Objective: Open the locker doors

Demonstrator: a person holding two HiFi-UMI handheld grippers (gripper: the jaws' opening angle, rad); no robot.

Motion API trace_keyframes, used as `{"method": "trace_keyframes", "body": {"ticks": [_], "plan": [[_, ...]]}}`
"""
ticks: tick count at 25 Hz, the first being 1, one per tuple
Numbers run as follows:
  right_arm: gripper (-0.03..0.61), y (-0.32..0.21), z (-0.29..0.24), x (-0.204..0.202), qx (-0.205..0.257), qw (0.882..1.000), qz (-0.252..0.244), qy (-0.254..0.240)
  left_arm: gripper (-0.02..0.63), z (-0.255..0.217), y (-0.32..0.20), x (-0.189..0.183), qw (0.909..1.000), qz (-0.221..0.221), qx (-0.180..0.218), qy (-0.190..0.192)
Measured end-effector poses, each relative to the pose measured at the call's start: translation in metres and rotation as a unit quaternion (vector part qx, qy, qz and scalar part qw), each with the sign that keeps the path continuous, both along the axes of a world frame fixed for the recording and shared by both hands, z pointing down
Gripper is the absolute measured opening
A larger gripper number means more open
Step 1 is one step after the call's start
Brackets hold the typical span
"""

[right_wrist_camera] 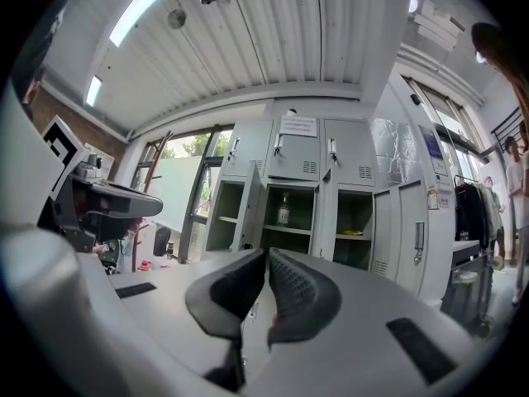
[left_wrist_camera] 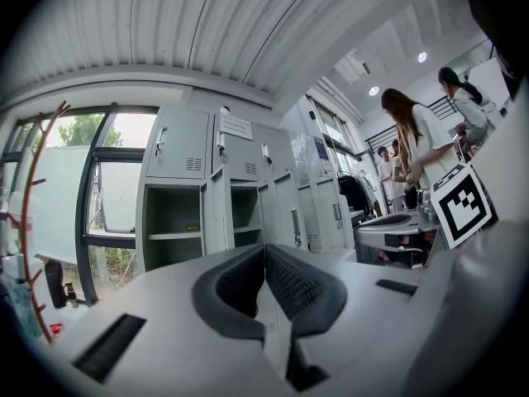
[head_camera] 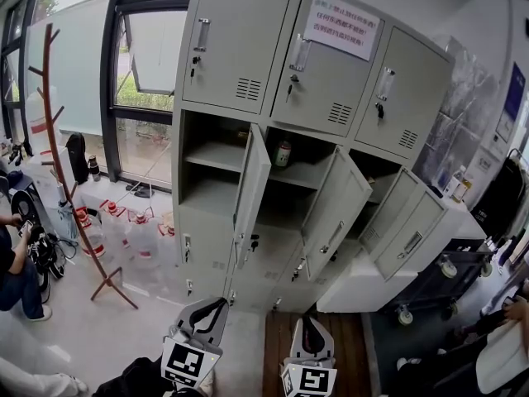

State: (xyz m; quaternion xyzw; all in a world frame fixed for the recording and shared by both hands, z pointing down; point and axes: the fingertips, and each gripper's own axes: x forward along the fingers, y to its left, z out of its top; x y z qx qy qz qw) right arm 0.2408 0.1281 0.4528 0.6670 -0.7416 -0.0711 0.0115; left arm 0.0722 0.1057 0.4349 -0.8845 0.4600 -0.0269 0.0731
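Both tools are clenched on nothing: the left tool (head_camera: 220,303) at 7 o'clock, the right tool (head_camera: 309,321) at 5 o'clock. The locker (head_camera: 234,44) stands at 12 o'clock, its three middle-row doors (head_camera: 252,190) open, a bottle (head_camera: 283,153) in the middle compartment.

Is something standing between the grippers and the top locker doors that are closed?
Nothing visible does. The left gripper and the right gripper, both shut and empty, have open space ahead of them. Only the open middle doors stand outward, below the closed top doors.
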Motion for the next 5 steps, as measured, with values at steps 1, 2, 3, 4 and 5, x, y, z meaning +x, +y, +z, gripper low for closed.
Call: {"method": "trace_keyframes", "body": {"ticks": [1, 2, 3, 4, 5], "plan": [[0.03, 0.0003, -0.0004, -0.0001, 0.0, 1.0, 0.0, -0.001, 0.024, -0.0004, 0.0003, -0.0002, 1.0, 0.0, 0.0, 0.0], [0.029, 0.0008, -0.0006, -0.0004, 0.001, 1.0, -0.001, -0.002, 0.023, -0.0006, 0.0009, -0.0004, 1.0, 0.0, 0.0, 0.0], [0.029, 0.0013, -0.0006, -0.0008, 0.001, 1.0, -0.002, -0.003, 0.023, -0.0009, 0.0015, -0.0007, 1.0, 0.0, -0.001, 0.0], [0.029, 0.0016, -0.0007, -0.0013, 0.001, 1.0, -0.002, -0.004, 0.023, -0.0012, 0.0019, -0.0009, 1.0, -0.001, -0.001, 0.0], [0.029, 0.0019, -0.0007, -0.0017, 0.001, 1.0, -0.003, -0.005, 0.023, -0.0015, 0.0023, -0.0012, 1.0, -0.001, -0.001, 0.0]]}}
